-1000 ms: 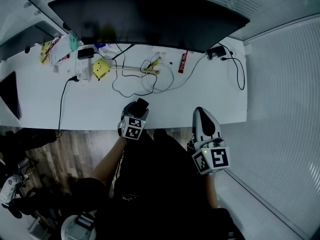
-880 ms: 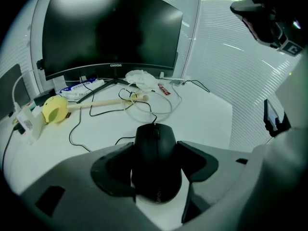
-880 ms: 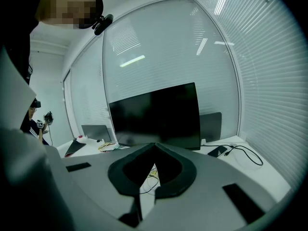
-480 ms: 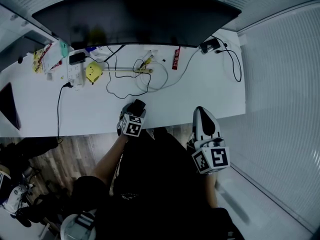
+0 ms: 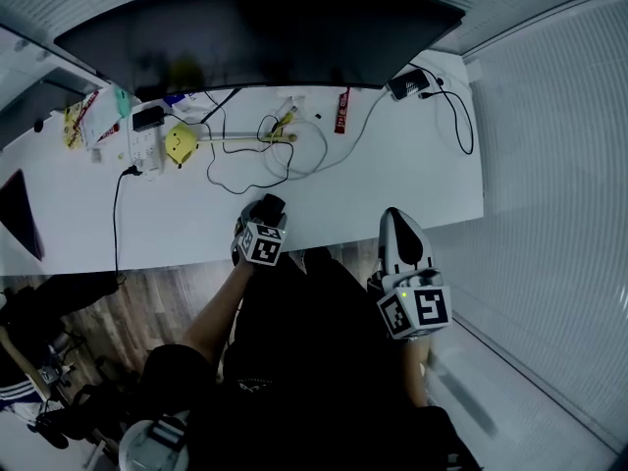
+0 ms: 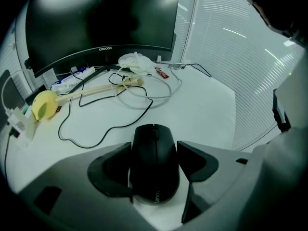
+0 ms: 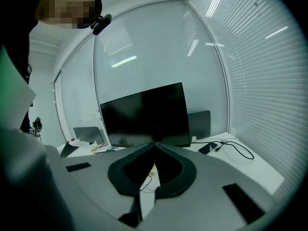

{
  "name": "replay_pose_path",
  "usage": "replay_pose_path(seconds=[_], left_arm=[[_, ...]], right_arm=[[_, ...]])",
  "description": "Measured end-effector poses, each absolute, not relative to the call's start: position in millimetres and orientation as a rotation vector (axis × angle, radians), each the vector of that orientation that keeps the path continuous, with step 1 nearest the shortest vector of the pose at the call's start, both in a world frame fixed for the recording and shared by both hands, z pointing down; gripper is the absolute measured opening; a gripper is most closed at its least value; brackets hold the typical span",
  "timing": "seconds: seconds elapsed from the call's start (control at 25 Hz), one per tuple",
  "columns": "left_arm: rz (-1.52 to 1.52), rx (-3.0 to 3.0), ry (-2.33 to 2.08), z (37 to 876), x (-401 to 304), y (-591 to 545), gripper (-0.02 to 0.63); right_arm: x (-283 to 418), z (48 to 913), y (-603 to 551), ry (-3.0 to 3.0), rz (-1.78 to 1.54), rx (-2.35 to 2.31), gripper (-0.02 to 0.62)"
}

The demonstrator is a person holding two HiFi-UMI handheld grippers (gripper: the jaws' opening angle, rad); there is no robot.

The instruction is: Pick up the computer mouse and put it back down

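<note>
A black computer mouse (image 6: 154, 162) lies on the white desk (image 5: 412, 184) near its front edge. My left gripper (image 6: 154, 145) straddles it, with a dark jaw pressed against each side. In the head view only the nose of the mouse (image 5: 274, 205) pokes out ahead of the left gripper (image 5: 267, 216). I cannot tell whether the mouse is raised off the desk. My right gripper (image 5: 396, 222) hovers at the desk's front edge to the right. Seen in its own view, the right gripper (image 7: 154, 144) has its jaws closed together and nothing between them.
A wide dark monitor (image 5: 255, 37) spans the back of the desk. In front of it lie looped black and white cables (image 5: 285, 155), a yellow object (image 5: 180, 143), a power strip (image 5: 145, 140) and a phone (image 5: 404, 83) on a cable. Blinds cover the wall at right.
The head camera has shifted a little, so the desk sits slightly differently in view. Both grippers stay where they were, the left one still around the mouse.
</note>
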State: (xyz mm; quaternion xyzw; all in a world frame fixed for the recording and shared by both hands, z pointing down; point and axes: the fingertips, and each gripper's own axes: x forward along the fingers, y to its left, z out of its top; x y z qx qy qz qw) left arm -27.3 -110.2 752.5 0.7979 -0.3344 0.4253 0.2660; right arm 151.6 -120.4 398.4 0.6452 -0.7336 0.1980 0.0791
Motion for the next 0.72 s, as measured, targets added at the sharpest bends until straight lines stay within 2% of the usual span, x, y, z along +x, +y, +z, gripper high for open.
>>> replay_pose_path(seconds=[0.72], left_arm=[[0.952, 2.178, -1.042, 697, -28, -117, 0.274]], right_arm=[[141, 399, -120, -2.324, 0.603, 1.812, -0.002]])
